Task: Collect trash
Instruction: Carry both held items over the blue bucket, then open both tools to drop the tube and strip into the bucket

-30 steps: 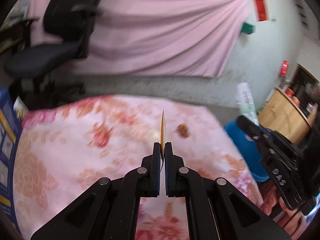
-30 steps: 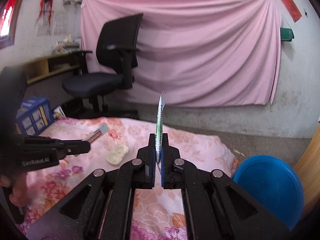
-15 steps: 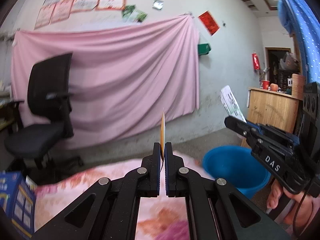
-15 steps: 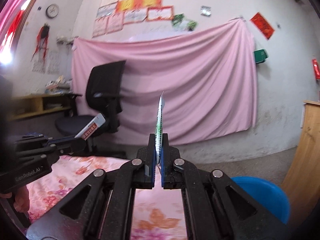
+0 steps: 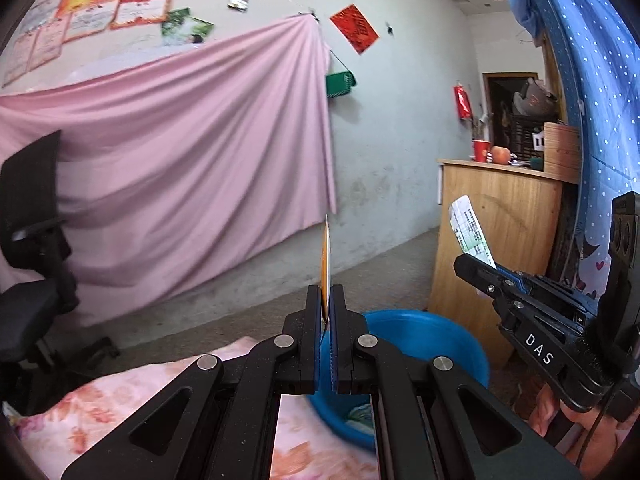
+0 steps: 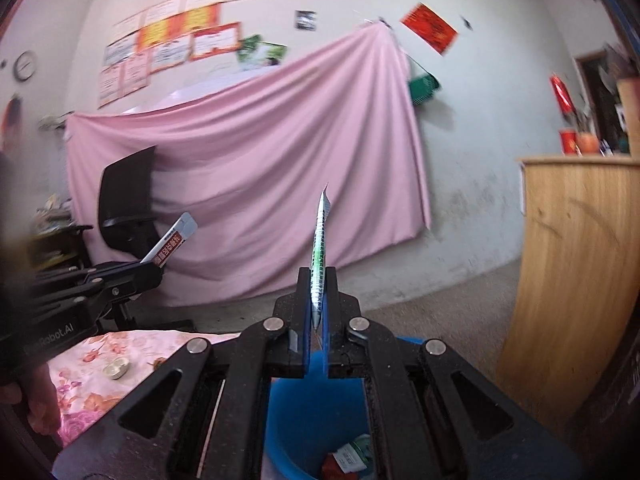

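Observation:
My left gripper [image 5: 328, 300] is shut on a thin orange and white wrapper [image 5: 326, 264], seen edge-on; from the right wrist view the same wrapper [image 6: 172, 242] shows red print. My right gripper [image 6: 318, 280] is shut on a green and white wrapper [image 6: 320, 248], which also shows in the left wrist view [image 5: 472, 236]. A blue plastic basin [image 5: 432, 332] stands on the floor just below and ahead of both grippers. Inside the basin [image 6: 304, 412] lie a few pieces of trash [image 6: 348, 456].
A floral pink bedspread [image 6: 96, 368] lies at lower left with a small white object [image 6: 116, 368] on it. A wooden counter [image 6: 576, 280] stands right of the basin. A black office chair [image 6: 128, 196] and pink wall cloth [image 5: 180, 152] are behind.
Both grippers swung right, away from the bedspread and toward the blue basin, each still holding its wrapper. The basin now sits directly under the right gripper.

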The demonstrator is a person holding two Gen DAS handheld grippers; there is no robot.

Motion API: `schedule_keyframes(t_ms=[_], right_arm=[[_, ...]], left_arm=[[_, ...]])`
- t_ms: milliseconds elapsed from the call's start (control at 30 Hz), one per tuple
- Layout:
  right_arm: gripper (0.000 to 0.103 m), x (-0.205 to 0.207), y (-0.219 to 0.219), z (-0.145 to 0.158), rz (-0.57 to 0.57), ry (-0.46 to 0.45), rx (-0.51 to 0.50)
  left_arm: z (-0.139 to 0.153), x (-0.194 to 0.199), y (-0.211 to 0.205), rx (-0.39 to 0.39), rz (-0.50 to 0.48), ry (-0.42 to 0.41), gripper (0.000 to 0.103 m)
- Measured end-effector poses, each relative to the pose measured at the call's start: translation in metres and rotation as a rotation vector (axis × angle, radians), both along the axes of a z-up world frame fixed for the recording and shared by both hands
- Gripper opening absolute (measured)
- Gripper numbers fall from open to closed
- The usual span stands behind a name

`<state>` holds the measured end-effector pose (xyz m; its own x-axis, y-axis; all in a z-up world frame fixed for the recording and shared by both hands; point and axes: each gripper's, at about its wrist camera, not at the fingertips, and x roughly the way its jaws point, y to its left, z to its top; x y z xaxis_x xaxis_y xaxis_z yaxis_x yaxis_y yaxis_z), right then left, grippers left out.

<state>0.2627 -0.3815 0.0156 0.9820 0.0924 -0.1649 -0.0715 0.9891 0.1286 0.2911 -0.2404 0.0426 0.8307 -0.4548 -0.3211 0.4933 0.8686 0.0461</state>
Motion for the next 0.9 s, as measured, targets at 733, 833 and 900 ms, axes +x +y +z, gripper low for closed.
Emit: schedule_keyframes(t_ms=[733, 833, 900], right_arm=[[0.033, 0.052, -0.048, -0.050, -0.057, 0.342, 0.120], [0.037, 0.054, -0.049, -0.051, -0.060, 0.348, 0.126], [0.041, 0.055, -0.050, -0.051, -0.059, 0.347, 0.130]], left_arm=[[-0.051, 0.088, -0.039, -0.050, 0.018, 0.517, 0.004], [-0.048, 0.087, -0.036, -0.052, 0.034, 0.518, 0.018], [-0.050, 0.087, -0.033, -0.062, 0.041, 0.514, 0.030]])
